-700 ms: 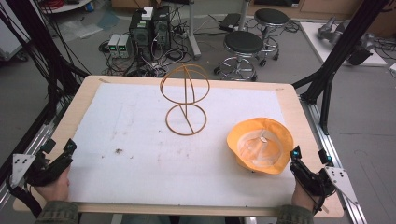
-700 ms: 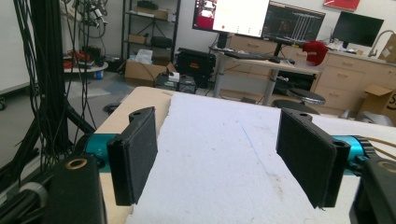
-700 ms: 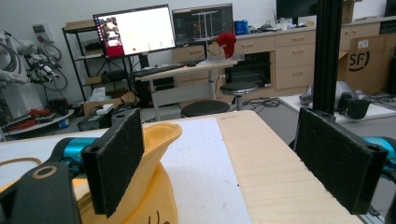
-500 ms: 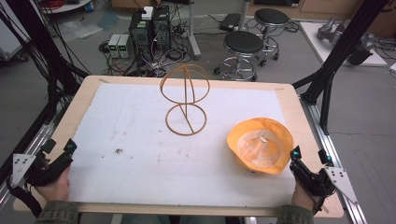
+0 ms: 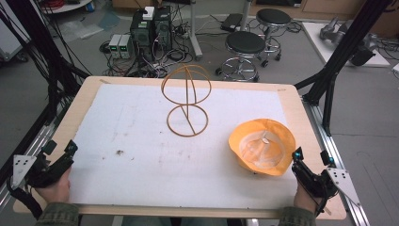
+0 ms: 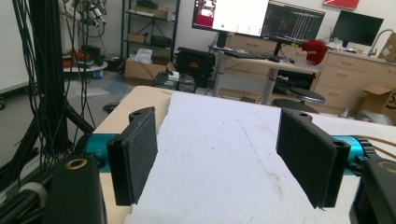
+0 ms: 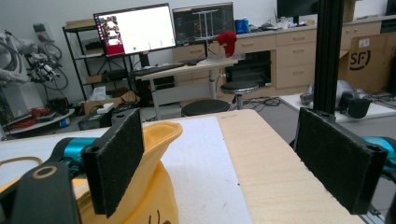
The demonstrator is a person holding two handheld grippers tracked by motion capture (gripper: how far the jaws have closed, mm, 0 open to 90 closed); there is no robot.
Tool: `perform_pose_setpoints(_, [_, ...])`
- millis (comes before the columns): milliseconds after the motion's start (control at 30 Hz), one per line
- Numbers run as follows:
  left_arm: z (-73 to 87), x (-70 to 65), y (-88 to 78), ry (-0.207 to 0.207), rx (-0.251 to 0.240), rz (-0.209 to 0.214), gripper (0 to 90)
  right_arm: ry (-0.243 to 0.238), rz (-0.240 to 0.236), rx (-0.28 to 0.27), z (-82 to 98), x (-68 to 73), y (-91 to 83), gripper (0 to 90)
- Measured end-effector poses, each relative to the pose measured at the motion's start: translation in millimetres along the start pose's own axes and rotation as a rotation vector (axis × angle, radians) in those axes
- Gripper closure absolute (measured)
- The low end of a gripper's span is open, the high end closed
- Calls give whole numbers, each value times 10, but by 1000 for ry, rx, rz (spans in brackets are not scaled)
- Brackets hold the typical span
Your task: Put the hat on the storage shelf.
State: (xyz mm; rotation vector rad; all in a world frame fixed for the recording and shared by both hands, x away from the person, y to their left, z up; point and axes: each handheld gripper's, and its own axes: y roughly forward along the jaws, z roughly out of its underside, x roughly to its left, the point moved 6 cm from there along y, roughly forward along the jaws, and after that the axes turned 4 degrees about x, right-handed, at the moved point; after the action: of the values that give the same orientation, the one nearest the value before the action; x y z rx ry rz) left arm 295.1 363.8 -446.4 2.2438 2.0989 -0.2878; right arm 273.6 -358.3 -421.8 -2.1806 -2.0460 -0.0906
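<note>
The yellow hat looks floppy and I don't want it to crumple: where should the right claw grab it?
Take the yellow hat by its brim, at the edge nearest the right claw, coming in low from the table's right side. It lies crown down and opening up, so the brim stands free as a thin lip that the open jaws could likely straddle; in the right gripper view that rim already rises beside the left jaw.

High view overhead, facing forward-down; tool views low, close (near table edge); all share white mat.
</note>
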Motion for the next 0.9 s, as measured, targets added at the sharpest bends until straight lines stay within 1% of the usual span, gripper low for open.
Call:
perform_pose_setpoints(233, [3,2,9,-1,1,-1,294,1,-8,-3,-7,22,0,151])
perform_pose_setpoints(267, [3,0,10,0,2,0,294,-5,-9,0,-8,28,5,152])
perform_pose_setpoints(333, [3,-4,14,0,0,2,294,-3,-9,0,-11,32,8,152])
perform_pose_setpoints(367, [4,-5,16,0,1,2,294,-12,-11,-3,-19,33,13,152])
perform_pose_setpoints(433, [6,-10,21,-2,1,3,294,-11,-4,-1,-34,37,18,152])
perform_pose_setpoints(633, [13,-25,37,3,3,9,294,-42,-22,-4,-142,89,63,152])
perform_pose_setpoints(800, [13,-20,35,1,5,9,294,-78,-43,5,-196,164,86,151])
perform_pose_setpoints(867, [12,-18,33,0,4,9,294,-80,-45,12,-204,182,83,151])
perform_pose_setpoints(900, [12,-18,33,-1,4,9,294,-91,-50,10,-231,206,90,151])
